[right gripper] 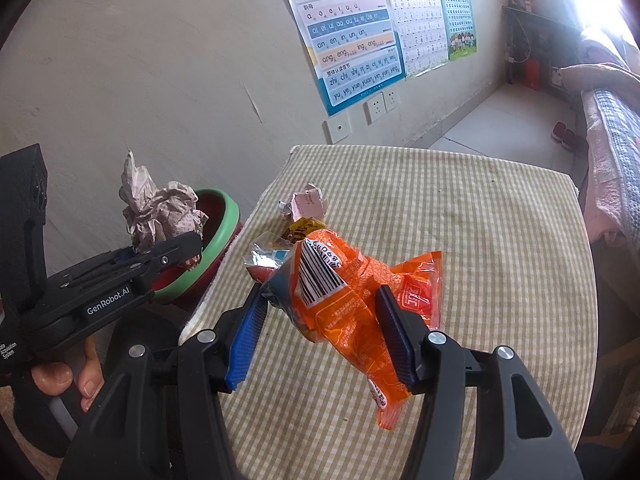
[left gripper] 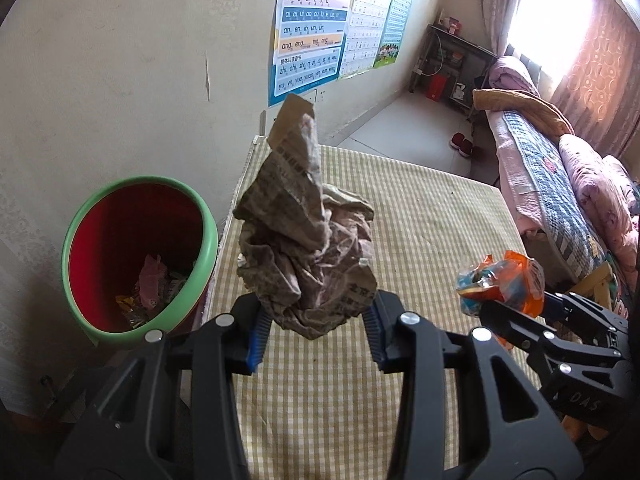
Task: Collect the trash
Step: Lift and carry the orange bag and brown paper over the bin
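Checked tablecloth (left gripper: pixel 400 208) mostly cleared, so keep the left gripper (left gripper: pixel 316 320) clamped on the crumpled newspaper (left gripper: pixel 304 232) till it's over the bin (left gripper: pixel 208 240) at 9 o'clock; right gripper (right gripper: pixel 320 320) pinches the orange wrapper (right gripper: pixel 352 296).

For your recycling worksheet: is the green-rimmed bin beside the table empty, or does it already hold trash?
Already holding trash. The left wrist view looks into the bin: a few wrappers lie at its red bottom, most of it unfilled.
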Tool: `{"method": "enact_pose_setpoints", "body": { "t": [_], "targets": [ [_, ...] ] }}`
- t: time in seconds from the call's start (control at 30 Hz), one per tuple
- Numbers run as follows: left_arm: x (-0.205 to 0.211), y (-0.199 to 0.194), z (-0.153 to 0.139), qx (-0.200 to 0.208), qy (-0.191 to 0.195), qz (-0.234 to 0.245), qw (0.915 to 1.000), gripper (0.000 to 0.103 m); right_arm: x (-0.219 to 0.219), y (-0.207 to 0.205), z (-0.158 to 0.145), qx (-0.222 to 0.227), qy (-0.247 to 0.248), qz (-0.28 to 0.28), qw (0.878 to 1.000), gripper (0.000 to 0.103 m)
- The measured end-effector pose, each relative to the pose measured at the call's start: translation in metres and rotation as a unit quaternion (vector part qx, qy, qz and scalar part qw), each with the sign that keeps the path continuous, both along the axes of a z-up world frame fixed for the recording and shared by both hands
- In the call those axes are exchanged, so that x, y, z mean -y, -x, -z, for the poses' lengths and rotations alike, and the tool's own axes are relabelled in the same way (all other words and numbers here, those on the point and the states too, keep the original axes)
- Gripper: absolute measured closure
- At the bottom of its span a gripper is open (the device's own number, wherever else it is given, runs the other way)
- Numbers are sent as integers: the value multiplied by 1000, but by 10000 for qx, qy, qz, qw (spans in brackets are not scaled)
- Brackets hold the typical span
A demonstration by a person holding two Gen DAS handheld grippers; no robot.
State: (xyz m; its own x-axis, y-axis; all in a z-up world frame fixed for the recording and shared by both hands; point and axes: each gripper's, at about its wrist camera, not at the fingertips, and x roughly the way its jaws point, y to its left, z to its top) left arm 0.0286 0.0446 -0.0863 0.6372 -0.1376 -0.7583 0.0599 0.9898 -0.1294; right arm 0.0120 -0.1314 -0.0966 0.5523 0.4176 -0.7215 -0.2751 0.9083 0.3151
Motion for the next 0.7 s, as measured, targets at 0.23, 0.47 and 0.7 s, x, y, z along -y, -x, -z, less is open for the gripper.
{"method": "enact_pose_setpoints", "body": {
  "t": [0.23, 0.47, 0.7],
  "targets": [
    [-10, -1, 1, -2, 2, -114, 9999, 65, -15, -4, -6, 68, 1, -160, 9998, 48],
    [-23, -1, 1, 1, 10, -275, 9996, 65, -33, -7, -9, 69, 10, -384, 9992, 48],
    [-41, -1, 4, -10, -12, -524, 9986, 64, -52, -15, -7, 4, 6, -536, 9986, 48]
  ]
}}
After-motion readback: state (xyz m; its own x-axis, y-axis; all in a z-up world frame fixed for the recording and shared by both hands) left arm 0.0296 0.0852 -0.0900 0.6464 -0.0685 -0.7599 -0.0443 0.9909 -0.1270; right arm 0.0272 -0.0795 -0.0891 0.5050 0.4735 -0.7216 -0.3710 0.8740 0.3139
